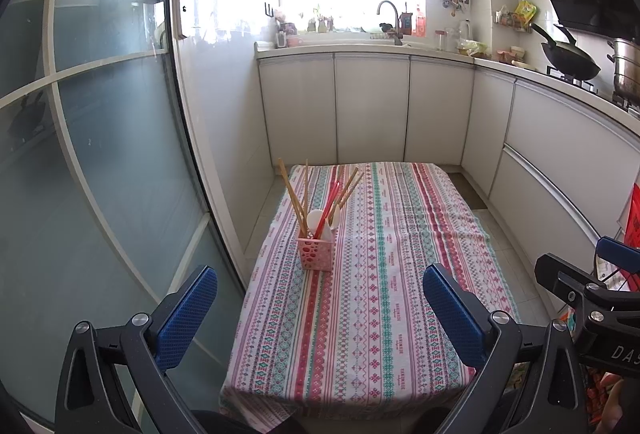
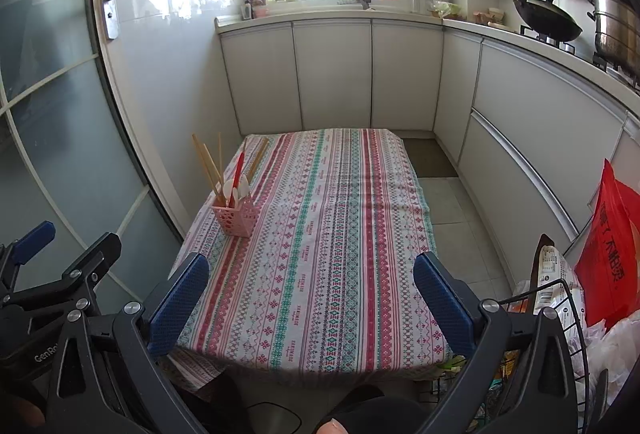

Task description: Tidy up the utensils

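Note:
A pink perforated utensil holder (image 1: 315, 253) stands on the left side of a table with a striped patterned cloth (image 1: 400, 274). It holds several wooden chopsticks (image 1: 293, 196), red chopsticks (image 1: 328, 208) and white spoons (image 1: 316, 219), all upright. It also shows in the right wrist view (image 2: 235, 219). My left gripper (image 1: 320, 314) is open and empty, held back above the table's near edge. My right gripper (image 2: 312, 302) is open and empty too, beside the left one, which shows at the left of the right wrist view (image 2: 60, 270).
A frosted glass sliding door (image 1: 100, 154) runs along the left. White kitchen cabinets (image 1: 372, 106) stand behind the table, with a sink tap (image 1: 388, 10), a wok (image 1: 568, 58) and a steel pot (image 1: 626, 70). A wire basket (image 2: 560, 314) and red bag (image 2: 608, 250) sit at the right.

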Available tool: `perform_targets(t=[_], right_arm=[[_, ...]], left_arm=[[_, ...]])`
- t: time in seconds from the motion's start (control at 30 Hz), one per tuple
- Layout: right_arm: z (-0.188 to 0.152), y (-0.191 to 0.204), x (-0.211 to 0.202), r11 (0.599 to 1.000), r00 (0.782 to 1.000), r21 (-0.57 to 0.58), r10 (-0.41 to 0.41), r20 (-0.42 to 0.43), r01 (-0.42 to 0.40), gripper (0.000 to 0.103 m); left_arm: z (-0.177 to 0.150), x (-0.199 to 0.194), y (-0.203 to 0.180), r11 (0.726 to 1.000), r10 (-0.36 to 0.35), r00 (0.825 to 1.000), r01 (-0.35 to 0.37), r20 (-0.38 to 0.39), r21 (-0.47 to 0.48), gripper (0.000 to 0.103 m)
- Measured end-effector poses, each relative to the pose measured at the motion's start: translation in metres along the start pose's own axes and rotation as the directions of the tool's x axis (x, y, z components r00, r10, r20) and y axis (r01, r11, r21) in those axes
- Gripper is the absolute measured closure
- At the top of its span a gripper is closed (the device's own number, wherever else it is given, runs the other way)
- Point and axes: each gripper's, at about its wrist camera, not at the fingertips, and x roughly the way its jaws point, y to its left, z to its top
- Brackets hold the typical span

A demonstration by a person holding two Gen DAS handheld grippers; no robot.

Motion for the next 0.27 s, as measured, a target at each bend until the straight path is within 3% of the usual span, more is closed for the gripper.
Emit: perform_targets(t=[0.27], right_arm=[[0.003,0.0,0.008,1.0,1.0,0.004,0.007,-0.008,-0.007,0.0]], left_arm=[[0.0,0.013,-0.003,1.0,-0.006,1.0,0.006,-0.023,-0.002,0.0]])
